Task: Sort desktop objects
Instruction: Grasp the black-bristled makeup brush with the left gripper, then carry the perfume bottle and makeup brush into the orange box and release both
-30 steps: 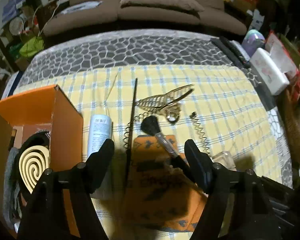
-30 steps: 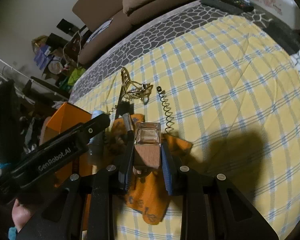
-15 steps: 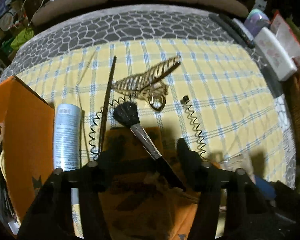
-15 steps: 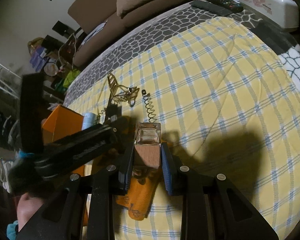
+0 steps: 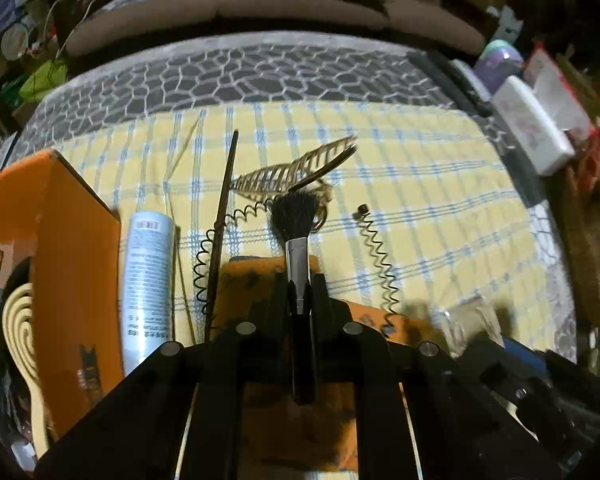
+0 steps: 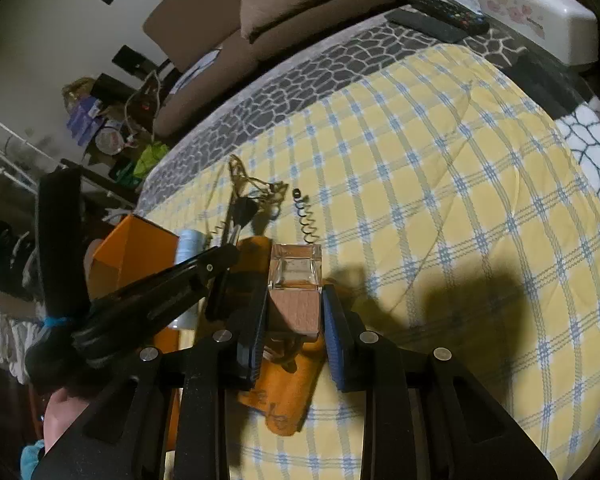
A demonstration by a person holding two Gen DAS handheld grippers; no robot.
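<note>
- Our left gripper (image 5: pixel 299 286) is closing on the brush (image 5: pixel 298 256). Its jaws are narrow, with the metal ferrule and the top of the black handle between them, and the pads look to be pressing it already.
- The brush sits over the orange pouch (image 5: pixel 252 276) on the checked cloth (image 5: pixel 440 184). Its bristles point away from us, towards the gold clip (image 5: pixel 292 172).
- We judge it light and stiff along the handle, with soft bristles that would splay if pinched. The ferrule is smooth and may slip, so the handle is the safer place to hold.
- Our right gripper (image 6: pixel 294 304) holds the bottle (image 6: pixel 296 268) by its wooden cap. The glass looks fragile and fairly heavy.
- The orange box (image 5: pixel 76 248) stands just left of the tube (image 5: pixel 148 276).
</note>
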